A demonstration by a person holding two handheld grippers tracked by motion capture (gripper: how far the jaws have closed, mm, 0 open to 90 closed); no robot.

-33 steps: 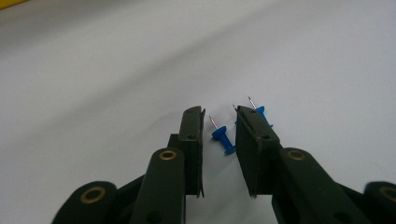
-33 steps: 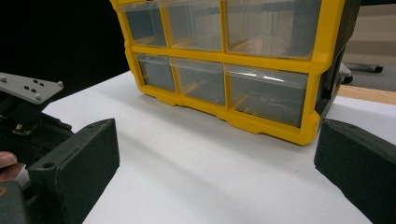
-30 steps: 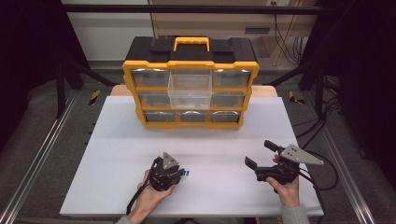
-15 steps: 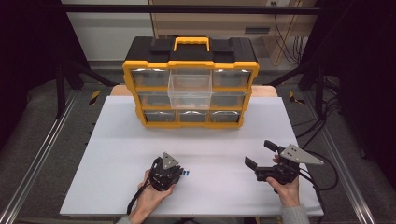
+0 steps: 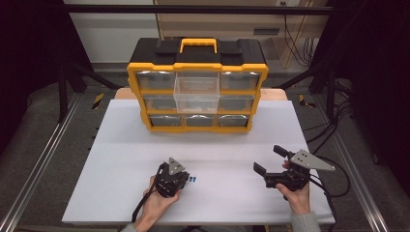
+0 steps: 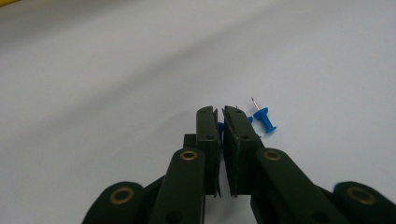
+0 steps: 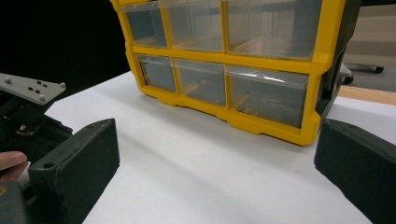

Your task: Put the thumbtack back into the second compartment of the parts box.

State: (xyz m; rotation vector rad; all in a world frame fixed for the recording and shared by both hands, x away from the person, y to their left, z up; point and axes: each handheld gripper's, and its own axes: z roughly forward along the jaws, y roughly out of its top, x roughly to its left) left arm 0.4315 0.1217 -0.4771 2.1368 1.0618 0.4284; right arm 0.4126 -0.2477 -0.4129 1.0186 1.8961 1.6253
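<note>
Low over the white table [image 5: 121, 159], my left gripper [image 5: 185, 179] points at a few small blue push pins [image 5: 193, 180]. In the left gripper view its jaws [image 6: 220, 113] have just been closing and now stand nearly together, with one blue push pin [image 6: 220, 128] pinched between the pads. A second blue push pin [image 6: 265, 119] lies loose on the table just right of the jaws. My right gripper [image 5: 268, 158] is held at the front right, wide open with nothing between its jaws [image 7: 215, 177], and faces the organizer.
A yellow and black drawer organizer [image 5: 197, 63] stands at the back middle of the table, its clear top-middle drawer [image 5: 196, 92] pulled out. In the right gripper view the organizer's [image 7: 233, 60] clear drawers are close ahead. Cables trail off the table's right edge.
</note>
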